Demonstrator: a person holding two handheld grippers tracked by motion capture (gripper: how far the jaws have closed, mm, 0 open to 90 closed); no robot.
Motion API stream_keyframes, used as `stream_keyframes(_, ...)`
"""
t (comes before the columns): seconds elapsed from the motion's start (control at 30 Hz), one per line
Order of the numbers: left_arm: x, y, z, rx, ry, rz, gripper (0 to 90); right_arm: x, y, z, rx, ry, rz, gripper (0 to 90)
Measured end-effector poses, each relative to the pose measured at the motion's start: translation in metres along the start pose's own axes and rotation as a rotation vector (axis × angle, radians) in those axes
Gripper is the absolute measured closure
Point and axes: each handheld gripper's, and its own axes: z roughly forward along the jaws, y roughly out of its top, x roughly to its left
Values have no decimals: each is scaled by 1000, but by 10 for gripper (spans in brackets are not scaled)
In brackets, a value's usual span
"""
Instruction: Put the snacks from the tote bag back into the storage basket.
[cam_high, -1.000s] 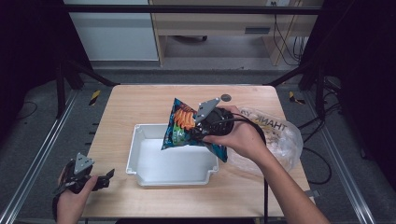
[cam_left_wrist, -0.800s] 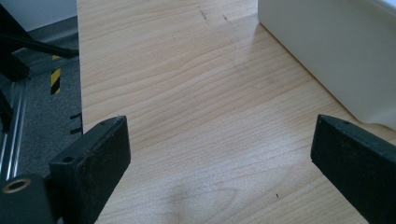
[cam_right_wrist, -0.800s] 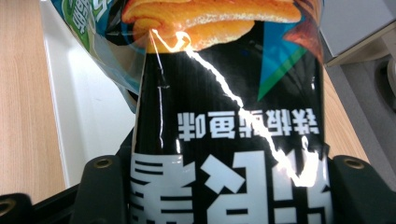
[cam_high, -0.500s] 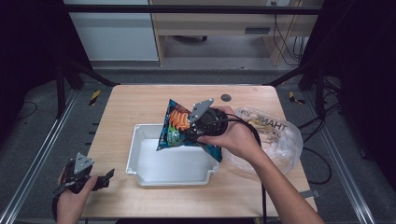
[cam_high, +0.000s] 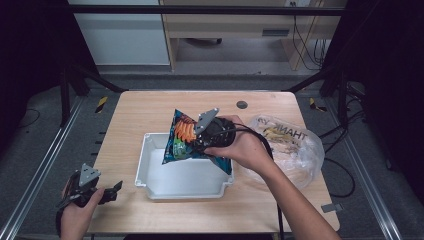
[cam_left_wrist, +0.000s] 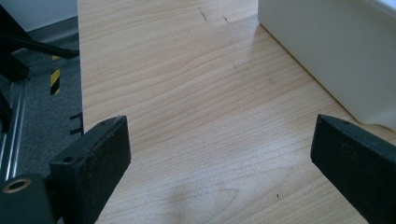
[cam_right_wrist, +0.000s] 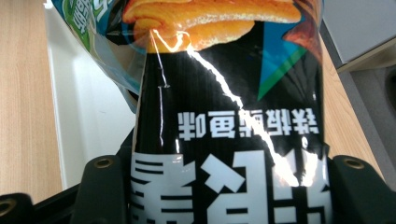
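Observation:
A blue and black snack bag (cam_high: 181, 139) with orange chips printed on it hangs over the white tray (cam_high: 150, 175). My right gripper (cam_high: 202, 142) is shut on the bag (cam_right_wrist: 224, 121), whose black panel lies between the two jaws. The tray wall (cam_right_wrist: 88, 107) shows behind the bag. My left gripper (cam_high: 116, 187) rests at the table's front left corner, jaws open with nothing between them. In the left gripper view its fingers (cam_left_wrist: 93, 158) stand wide apart over bare wood, with the tray's wall (cam_left_wrist: 327, 51) at the upper right.
A crumpled clear plastic bag (cam_high: 295, 145) with dark lettering lies on the right of the wooden table (cam_high: 145, 110). A small dark round spot (cam_high: 242, 104) sits near the far edge. Metal frame rails (cam_high: 40, 170) run along both sides.
My right gripper has carried the snack bag leftward and slightly down, from the tray's right edge to over its middle. The left gripper has stayed put.

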Motion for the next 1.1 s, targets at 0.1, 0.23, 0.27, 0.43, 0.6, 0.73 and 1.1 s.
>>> stream_keyframes(0.1,0,0,0,1,0,1,46,0,0,3,4,-1,0,396)
stream_keyframes(0.23,0,0,0,1,-1,0,46,0,1,5,7,0,-2,396)
stream_keyframes(0.27,0,0,0,1,-1,0,46,0,1,6,8,1,-2,396)
stream_keyframes(0.43,0,0,0,2,-1,0,46,2,2,9,14,5,-7,396)
stream_keyframes(0.6,1,0,-1,-1,-1,1,46,4,5,15,21,15,-16,396)
stream_keyframes(0.73,1,0,-1,-3,0,-1,47,5,6,17,17,21,-17,396)
stream_keyframes(1.1,1,0,0,0,-3,1,47,8,9,23,22,33,-30,396)
